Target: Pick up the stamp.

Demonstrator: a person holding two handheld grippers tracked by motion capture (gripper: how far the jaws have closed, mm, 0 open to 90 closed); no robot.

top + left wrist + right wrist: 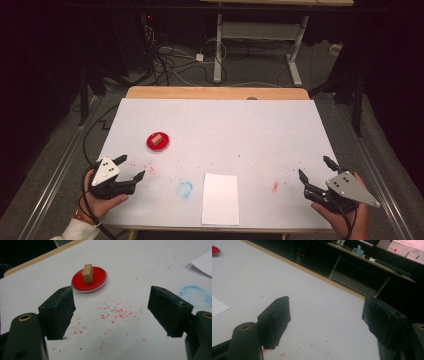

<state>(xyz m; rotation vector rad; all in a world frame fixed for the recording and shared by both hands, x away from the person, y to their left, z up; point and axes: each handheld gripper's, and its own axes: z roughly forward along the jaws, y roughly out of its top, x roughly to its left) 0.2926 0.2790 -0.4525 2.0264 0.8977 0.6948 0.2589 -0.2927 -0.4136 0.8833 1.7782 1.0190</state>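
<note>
A red round dish point(158, 141) lies on the white table cover at the left, with a small tan block point(157, 139) standing on it. The left gripper view has the same dish point(98, 280) and block point(88, 273) just beyond its jaws. My left gripper point(131, 166) rests near the table's front left, open, nothing between its fingers point(58, 310). My right gripper point(316, 167) sits at the front right, open and empty too. A white sheet of paper point(220, 198) lies at the front middle between them.
Red crumbs point(112, 315) are scattered on the cover in front of the left gripper. A blue smudge point(184, 189) lies left of the paper and a red smudge point(275, 186) right of it. Beyond the far wooden edge point(215, 92) are cables and a desk frame.
</note>
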